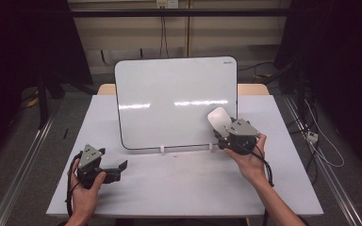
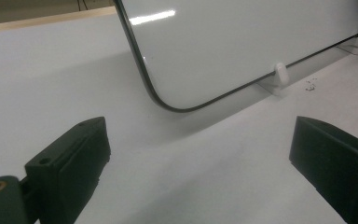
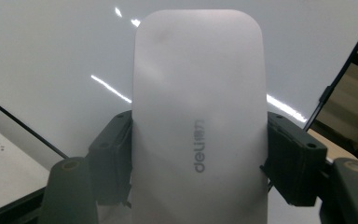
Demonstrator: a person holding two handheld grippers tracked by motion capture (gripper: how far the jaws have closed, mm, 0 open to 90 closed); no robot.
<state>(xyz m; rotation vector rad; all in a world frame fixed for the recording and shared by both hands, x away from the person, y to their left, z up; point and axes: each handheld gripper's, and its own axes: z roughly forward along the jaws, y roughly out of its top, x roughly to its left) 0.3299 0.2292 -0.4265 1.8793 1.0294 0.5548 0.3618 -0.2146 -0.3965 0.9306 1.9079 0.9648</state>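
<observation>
A whiteboard (image 1: 176, 101) with a dark rim stands propped on small white feet at the back of the table. My right gripper (image 1: 222, 133) is shut on a white whiteboard eraser (image 1: 218, 120), held against the board's lower right part. In the right gripper view the eraser (image 3: 199, 121) stands upright between the two black jaws, its grey lettering facing me, with the board (image 3: 51, 56) right behind it. My left gripper (image 1: 121, 167) rests low over the table at the front left, open with nothing between its jaws. Its view looks toward the board's lower left corner (image 2: 168, 100).
The table top (image 1: 179, 183) is a pale grey sheet with a wooden edge (image 1: 252, 88) behind the board. A white foot (image 2: 280, 74) props the board's bottom rim. Dark stands and cables lie on the floor at both sides.
</observation>
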